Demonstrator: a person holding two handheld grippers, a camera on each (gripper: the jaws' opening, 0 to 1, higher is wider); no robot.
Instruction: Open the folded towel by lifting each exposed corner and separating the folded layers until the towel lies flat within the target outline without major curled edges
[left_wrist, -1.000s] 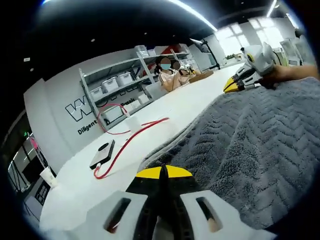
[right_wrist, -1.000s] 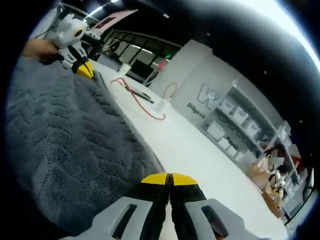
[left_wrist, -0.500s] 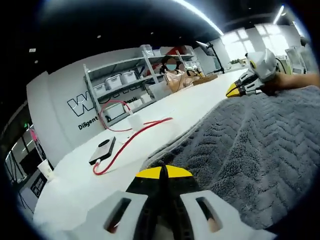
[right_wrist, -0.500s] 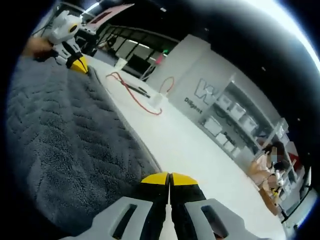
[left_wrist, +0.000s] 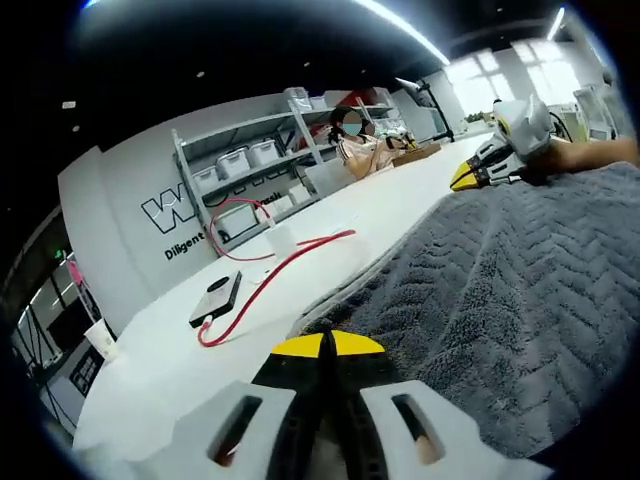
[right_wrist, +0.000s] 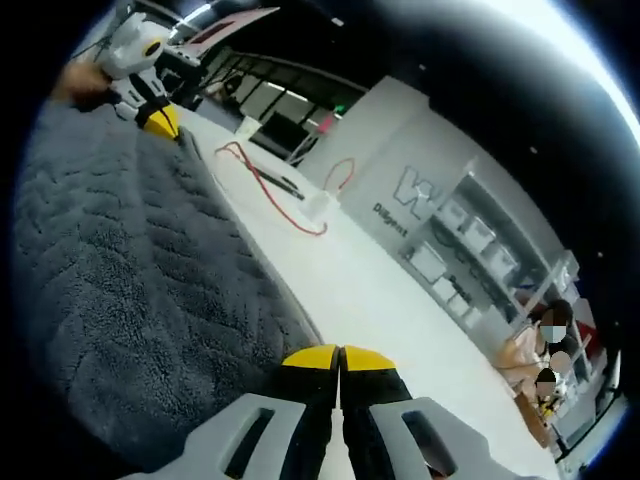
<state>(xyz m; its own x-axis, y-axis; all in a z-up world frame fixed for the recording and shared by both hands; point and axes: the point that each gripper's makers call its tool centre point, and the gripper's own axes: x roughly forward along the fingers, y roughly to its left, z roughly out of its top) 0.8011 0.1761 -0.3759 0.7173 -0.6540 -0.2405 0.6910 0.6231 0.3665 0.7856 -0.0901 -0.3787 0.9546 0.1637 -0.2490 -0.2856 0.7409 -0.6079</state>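
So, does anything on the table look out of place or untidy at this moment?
Nothing is damaged or spilled. A red cable trails loosely over the white table beside the grey towel, near a dark flat device.

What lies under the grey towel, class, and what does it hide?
The towel lies on a white table, which shows bare beside its edge. Both the left gripper and the right gripper are shut at that edge. Any outline beneath is covered.
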